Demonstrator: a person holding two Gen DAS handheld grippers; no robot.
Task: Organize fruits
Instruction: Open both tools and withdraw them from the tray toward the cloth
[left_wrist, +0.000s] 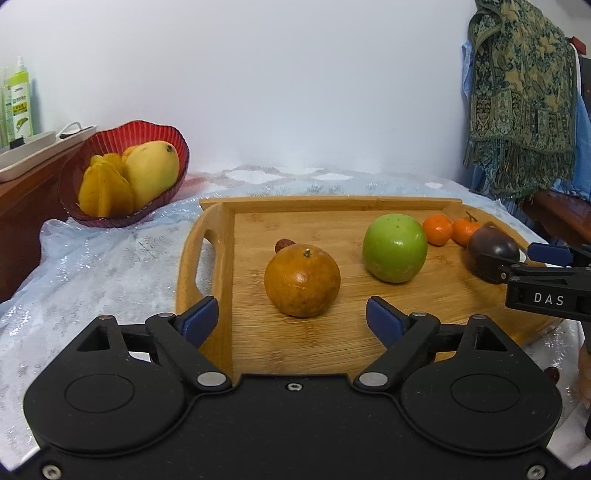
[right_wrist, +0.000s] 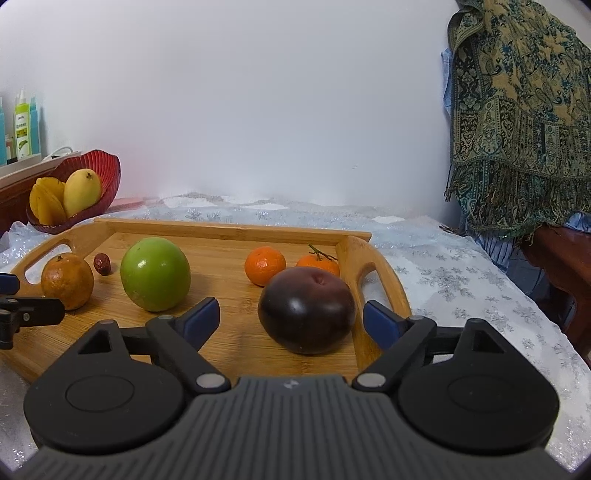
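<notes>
Left tongs (left_wrist: 291, 319) released before brown orange (left_wrist: 302, 280); right tongs (right_wrist: 291, 319) released around dark plum (right_wrist: 306, 309), half hidden in left view.

a plain white wall (right_wrist: 258, 110) backs the cloth-covered tabletop (right_wrist: 461, 280); a patterned shawl (right_wrist: 517, 122) hangs right, dark wooden furniture (left_wrist: 22, 206) stands left.

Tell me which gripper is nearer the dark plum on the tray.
Right. The right gripper has open jaws flanking the dark plum; the left gripper faces the brownish orange, across the tray.
</notes>
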